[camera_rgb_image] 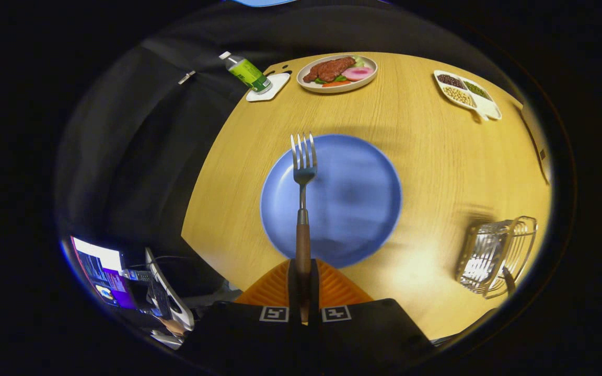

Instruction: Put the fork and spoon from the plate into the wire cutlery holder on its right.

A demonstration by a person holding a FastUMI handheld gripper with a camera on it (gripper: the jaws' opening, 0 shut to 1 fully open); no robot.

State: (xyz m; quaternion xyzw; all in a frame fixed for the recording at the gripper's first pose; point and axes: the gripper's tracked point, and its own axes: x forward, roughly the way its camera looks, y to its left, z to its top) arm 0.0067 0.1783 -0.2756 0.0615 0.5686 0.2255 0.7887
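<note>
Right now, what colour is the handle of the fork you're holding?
Brown, like wood, on the fork. It shows best in the gripper view, clamped in the gripper above the blue plate.

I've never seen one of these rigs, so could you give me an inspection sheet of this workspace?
Surface: round wooden table.
Job's things: fork with wooden handle, held above the blue plate; wire cutlery holder to the plate's right, with a dark handle in it; spoon: nothing seen.
Clutter: plate of meat and vegetables, divided dish of beans, bottle on a white coaster.
Grippers: gripper shut on the fork's handle.
Cables: a dark cable beside the table.
Surroundings: black cloth wall, lit screen.
</note>
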